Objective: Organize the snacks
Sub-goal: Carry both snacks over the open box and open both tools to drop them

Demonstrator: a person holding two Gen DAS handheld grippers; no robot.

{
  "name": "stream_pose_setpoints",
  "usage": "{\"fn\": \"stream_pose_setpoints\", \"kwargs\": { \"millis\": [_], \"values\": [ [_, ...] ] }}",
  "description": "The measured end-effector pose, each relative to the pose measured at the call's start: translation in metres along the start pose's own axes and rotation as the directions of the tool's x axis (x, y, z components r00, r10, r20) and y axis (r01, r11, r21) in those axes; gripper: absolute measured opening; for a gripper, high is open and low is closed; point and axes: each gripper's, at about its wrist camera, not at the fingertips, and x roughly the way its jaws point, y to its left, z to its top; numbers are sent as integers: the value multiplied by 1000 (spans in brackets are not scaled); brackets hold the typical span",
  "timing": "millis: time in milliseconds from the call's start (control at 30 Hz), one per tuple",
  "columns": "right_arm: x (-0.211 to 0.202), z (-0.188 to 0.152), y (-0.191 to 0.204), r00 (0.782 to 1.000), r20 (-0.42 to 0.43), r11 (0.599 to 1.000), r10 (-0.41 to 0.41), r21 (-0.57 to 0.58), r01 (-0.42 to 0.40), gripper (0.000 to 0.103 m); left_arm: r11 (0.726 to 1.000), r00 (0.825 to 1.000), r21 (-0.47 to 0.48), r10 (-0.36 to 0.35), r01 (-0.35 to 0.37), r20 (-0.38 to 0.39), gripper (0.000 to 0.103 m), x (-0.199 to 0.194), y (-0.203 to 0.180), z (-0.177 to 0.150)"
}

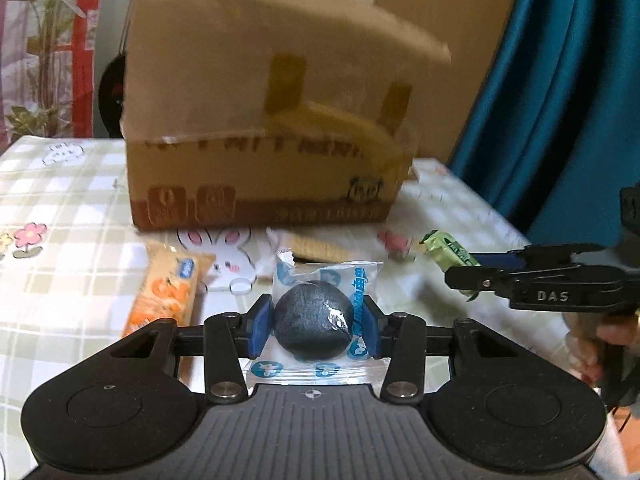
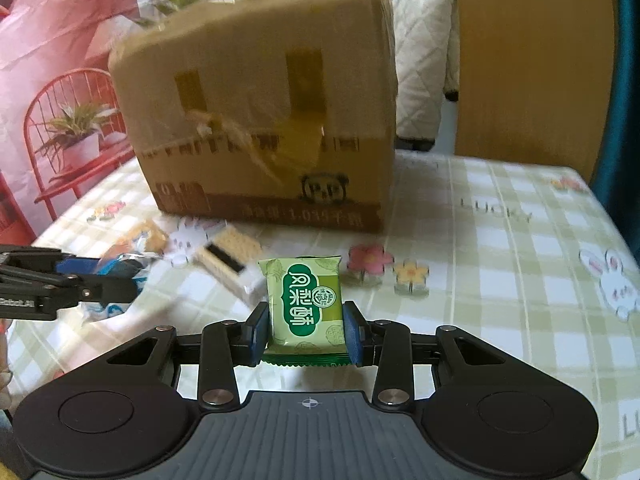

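I hold the dark round cake in its clear blue-printed wrapper [image 1: 312, 326] between the blue pads of my left gripper [image 1: 314, 328]; both pads press its sides, the jaws at a moderate width. It sits in front of the cardboard box [image 1: 264, 120]. My right gripper [image 2: 307, 330] is closed narrow on the green snack packet [image 2: 306, 304], which stands upright between its pads, also in front of the box.

On the checked tablecloth [image 2: 500, 264], between the box and my grippers, lie:
- an orange snack packet [image 1: 166, 292], in front of the box's left corner in the left wrist view;
- a wafer packet [image 2: 226, 256], in front of the box near its base;
- another small packet [image 2: 146, 236], left of the wafer, blurred.

The box flaps are taped. A teal curtain [image 1: 560, 100] hangs to the right of the box.
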Motion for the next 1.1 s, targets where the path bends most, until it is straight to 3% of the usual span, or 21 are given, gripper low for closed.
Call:
{"fn": "stream_pose_setpoints", "kwargs": {
  "millis": [367, 767, 900, 1100],
  "values": [
    [-22, 64, 10, 989, 143, 998, 40, -62, -32, 35, 999, 983, -27, 40, -35, 181, 48, -50, 1, 47],
    [-41, 151, 21, 958, 277, 988, 80, -151, -39, 35, 994, 938, 39, 85, -104, 335, 48, -65, -6, 121],
    [-29, 193, 22, 955, 291, 986, 63, -164, -15, 35, 991, 933, 60, 94, -122, 349, 48, -50, -8, 160],
    [18, 236, 15, 977, 213, 991, 8, -135, 22, 35, 987, 944, 58, 126, -151, 303, 48, -6, -2, 208]
  ]
}}
